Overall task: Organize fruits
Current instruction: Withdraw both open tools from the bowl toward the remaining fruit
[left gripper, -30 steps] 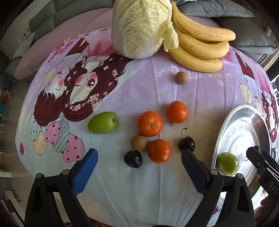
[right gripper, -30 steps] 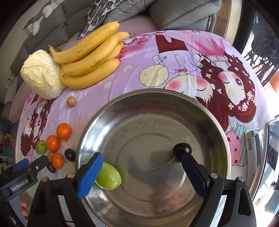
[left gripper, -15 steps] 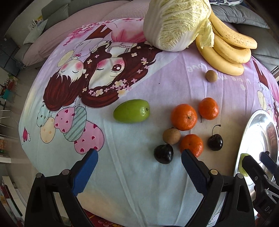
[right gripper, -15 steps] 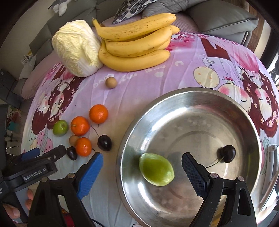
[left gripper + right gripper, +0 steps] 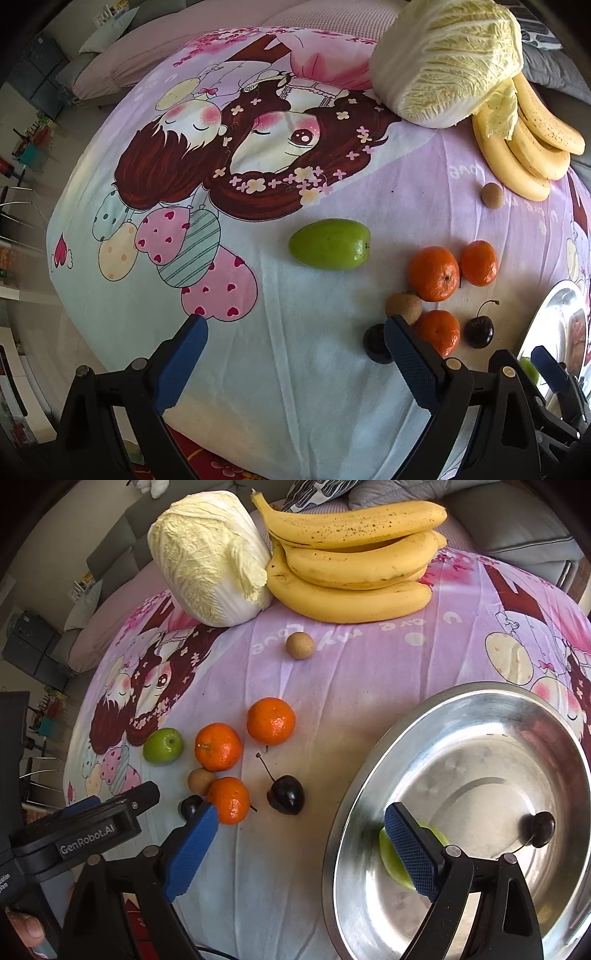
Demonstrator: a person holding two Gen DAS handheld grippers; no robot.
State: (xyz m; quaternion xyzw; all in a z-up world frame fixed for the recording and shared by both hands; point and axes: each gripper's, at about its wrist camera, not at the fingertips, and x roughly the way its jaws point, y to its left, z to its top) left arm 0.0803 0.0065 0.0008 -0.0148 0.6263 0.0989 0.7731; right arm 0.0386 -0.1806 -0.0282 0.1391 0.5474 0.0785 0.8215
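Both grippers are wide open and hold nothing. The left gripper [image 5: 293, 349] hangs over the tabletop [image 5: 295, 369], which has a cartoon cloth on it, and the right gripper [image 5: 301, 836] hangs by the near edge of the metal bowl [image 5: 461, 698]. The bowl already has a green fruit [image 5: 391, 860] and a dark cherry [image 5: 541, 825] in it. The other fruits lie on the cloth to the left of the bowl: a green fruit [image 5: 330, 243] on its own, three oranges [image 5: 434, 268], two small brown fruits [image 5: 403, 307], a dark plum [image 5: 375, 343] and a stemmed cherry [image 5: 478, 331]. I think the next move is to pick one of these and bring it to the bowl. That could go wrong, because the small fruits sit bunched up. The plum, a brown fruit and an orange [image 5: 229, 800] touch or almost touch, so a finger that comes down between them may bump one and make it roll. Round fruit on a soft cloth rolls easily and could go off the near edge. A cherry is soft, so a hard squeeze may squash it. The two grippers are close together, and they could knock each other. At the back lie a cabbage [image 5: 210, 557] and a bunch of bananas [image 5: 351, 559], well away from the small fruits, with one more brown fruit [image 5: 300, 645] just in front of them.
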